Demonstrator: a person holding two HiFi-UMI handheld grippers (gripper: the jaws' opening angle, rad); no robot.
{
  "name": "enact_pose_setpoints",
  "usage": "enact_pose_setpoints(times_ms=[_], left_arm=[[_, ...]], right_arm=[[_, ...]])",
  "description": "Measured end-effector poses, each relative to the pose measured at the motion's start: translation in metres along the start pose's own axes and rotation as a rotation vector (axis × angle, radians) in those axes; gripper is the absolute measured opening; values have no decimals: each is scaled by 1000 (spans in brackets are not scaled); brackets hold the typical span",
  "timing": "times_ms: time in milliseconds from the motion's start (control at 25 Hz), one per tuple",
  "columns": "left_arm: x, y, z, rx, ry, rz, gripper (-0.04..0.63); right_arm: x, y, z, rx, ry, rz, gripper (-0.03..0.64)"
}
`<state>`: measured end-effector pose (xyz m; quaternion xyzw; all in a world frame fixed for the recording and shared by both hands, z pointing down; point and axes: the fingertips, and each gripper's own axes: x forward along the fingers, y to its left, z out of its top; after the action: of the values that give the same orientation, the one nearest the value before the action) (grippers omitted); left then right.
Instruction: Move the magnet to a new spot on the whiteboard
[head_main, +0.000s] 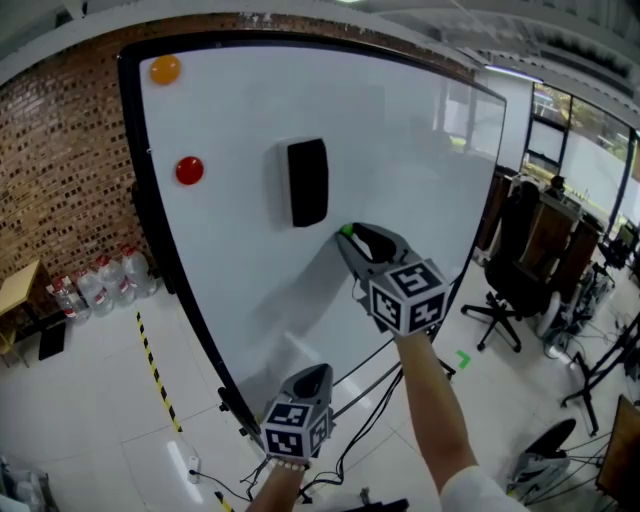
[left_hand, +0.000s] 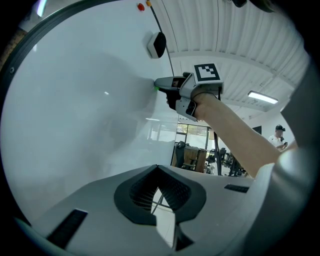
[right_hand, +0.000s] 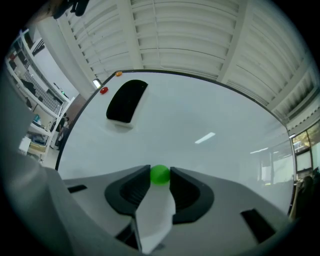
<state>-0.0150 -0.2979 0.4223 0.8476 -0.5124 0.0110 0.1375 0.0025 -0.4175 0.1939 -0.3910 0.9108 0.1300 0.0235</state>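
My right gripper (head_main: 348, 233) is up against the large glossy whiteboard (head_main: 410, 150), and in its own view the two dark pads press on either side of a small round green magnet (right_hand: 160, 174). I read it as clamped on that magnet. The green magnet sits against the board surface near the middle, a little below centre in the head view.

The nearest thing to it is a black rounded block-shaped eraser (head_main: 307, 182) stuck to the board just up and to the left, apart from the jaws. Further toward the upper left edge are a round red magnet (head_main: 189, 170) and above it a round orange magnet (head_main: 165, 69), both well apart from my grip, close to the black frame.

My left gripper (head_main: 313, 372) hangs lower, near the bottom edge of the board and off its surface. Its tips are together with nothing between them, only a thin slit showing lower down between the pads (left_hand: 172, 192).

Beyond the board I see a red brick wall (head_main: 60, 150), clear plastic water bottles (head_main: 105, 283) on the floor at its foot, yellow-and-black striped tape (head_main: 155, 365) and black cables (head_main: 350, 450) under the board. A black office chair (head_main: 515, 270) stands to the right.
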Motion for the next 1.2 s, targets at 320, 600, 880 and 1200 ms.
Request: enact_pose_setpoints(times_ms=[320, 600, 880, 1200], left_arm=[[-9, 5, -4, -6, 13, -7, -8], [-14, 10, -3, -7, 8, -39, -8], [-15, -3, -7, -22, -3, -105, -9], [-15, -9, -13, -25, 2, -162, -9]], right_arm=[[-27, 3, 10, 4, -20, -31, 130], [-101, -17, -3, 52, -3, -133, 130], [-202, -23, -64, 140, 80, -302, 130], [-293, 15, -152, 357, 134, -472, 130]])
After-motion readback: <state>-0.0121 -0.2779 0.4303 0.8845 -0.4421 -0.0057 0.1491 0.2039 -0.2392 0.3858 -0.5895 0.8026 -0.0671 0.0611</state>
